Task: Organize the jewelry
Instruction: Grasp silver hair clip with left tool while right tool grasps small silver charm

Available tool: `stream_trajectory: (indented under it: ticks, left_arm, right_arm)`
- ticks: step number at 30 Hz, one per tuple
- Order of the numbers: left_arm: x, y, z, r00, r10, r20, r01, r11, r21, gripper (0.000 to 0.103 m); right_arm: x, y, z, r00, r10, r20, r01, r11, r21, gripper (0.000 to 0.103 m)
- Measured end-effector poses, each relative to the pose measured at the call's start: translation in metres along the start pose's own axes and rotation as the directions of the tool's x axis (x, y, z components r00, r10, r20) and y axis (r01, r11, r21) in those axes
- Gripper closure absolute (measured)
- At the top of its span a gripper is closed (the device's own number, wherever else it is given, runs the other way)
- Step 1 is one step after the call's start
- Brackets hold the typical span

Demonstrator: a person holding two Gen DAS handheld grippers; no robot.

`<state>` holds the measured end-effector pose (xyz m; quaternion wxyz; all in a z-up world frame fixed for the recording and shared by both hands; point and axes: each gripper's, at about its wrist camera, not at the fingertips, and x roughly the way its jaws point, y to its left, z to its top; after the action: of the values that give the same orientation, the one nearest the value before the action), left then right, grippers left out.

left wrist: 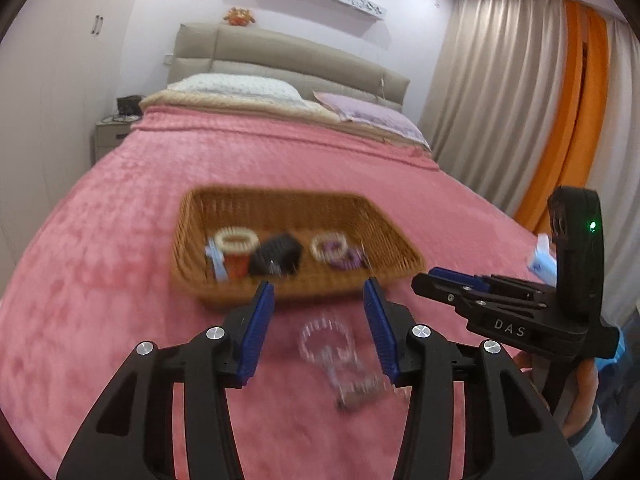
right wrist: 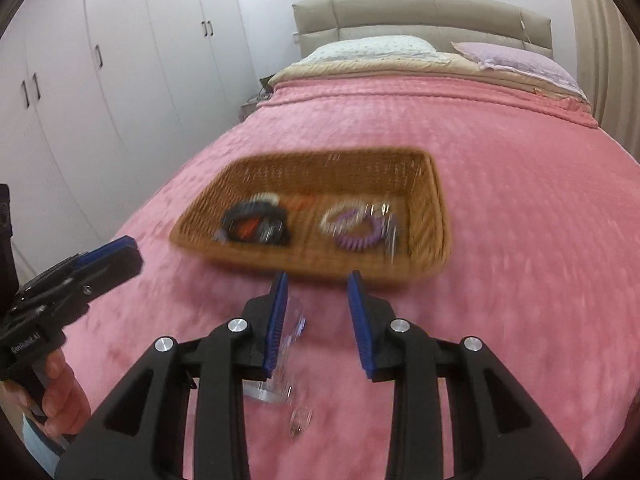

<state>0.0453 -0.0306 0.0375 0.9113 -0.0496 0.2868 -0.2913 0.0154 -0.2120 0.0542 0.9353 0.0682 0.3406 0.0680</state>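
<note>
Both your grippers, left gripper [left wrist: 319, 286] and right gripper [right wrist: 318, 278], gape empty. The clear beaded bracelet [left wrist: 326, 334] lies on the pink bedspread [left wrist: 120, 240], lower centre, outside the woven wicker basket [left wrist: 192, 208]. Risk: soft fabric snagging beads.

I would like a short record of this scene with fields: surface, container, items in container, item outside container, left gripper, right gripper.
surface: pink blanket on a bed
container: wicker basket, lying on the blanket
items in container: cream ring, black piece, purple and white bracelets; details blurred
item outside container: clear jewelry piece on the blanket, in front of the basket
left gripper: open, nothing between its pads
right gripper: open, above the clear piece, not gripping
</note>
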Motion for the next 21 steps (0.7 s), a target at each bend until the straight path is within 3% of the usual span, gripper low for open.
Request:
stream_trajectory:
  ticks: [6,14,18,21]
  left_arm:
    - [0.008,0.003,-0.043,0.995,-0.014,-0.096,0.012,1.000,-0.021,0.058]
    - [0.030,0.010,-0.057,0.976,-0.068,-0.205,0.058,0.997,-0.056,0.058]
    - [0.046,0.008,-0.055,0.963,-0.083,-0.257,0.072,0.996,-0.053,0.058]
    - [0.063,0.002,-0.056,0.947,-0.089,-0.308,0.084,0.996,-0.030,0.058]
  right_arm:
    - [0.001,0.014,-0.046,0.998,-0.014,-0.057,0.012,0.999,-0.033,0.075]
    - [0.022,0.029,-0.081,0.985,-0.030,-0.169,0.015,0.996,-0.091,0.075]
    - [0.029,0.023,-0.080,0.981,-0.073,-0.181,0.059,0.995,-0.079,0.092]
    - [0.028,0.012,-0.080,0.981,-0.087,-0.174,0.081,0.996,-0.040,0.093]
